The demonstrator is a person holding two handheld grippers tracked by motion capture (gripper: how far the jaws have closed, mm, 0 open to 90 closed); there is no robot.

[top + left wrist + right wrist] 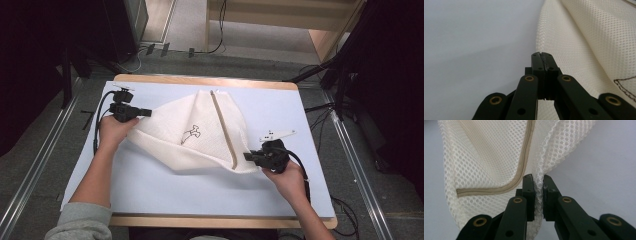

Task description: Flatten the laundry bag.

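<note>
A white mesh bag point(200, 130) with a tan zipper point(223, 127) and a small dark stitched figure point(191, 133) lies spread on the pale mat point(280, 110). My left gripper point(148, 113) is at the bag's left corner, which is drawn out to a point there. In the left gripper view its jaws point(541, 53) are pressed together where the mesh point(584, 37) edge begins. My right gripper point(246, 156) is at the bag's near right corner. It is shut point(538, 177) on a fold of mesh point(486, 157) beside the curving zipper point(524, 162).
The mat covers a wooden table whose edge point(210, 80) shows at the back. Bare mat lies in front of the bag point(200, 195) and to its right. Cables point(320, 107) and dark stands crowd the floor beyond the right side.
</note>
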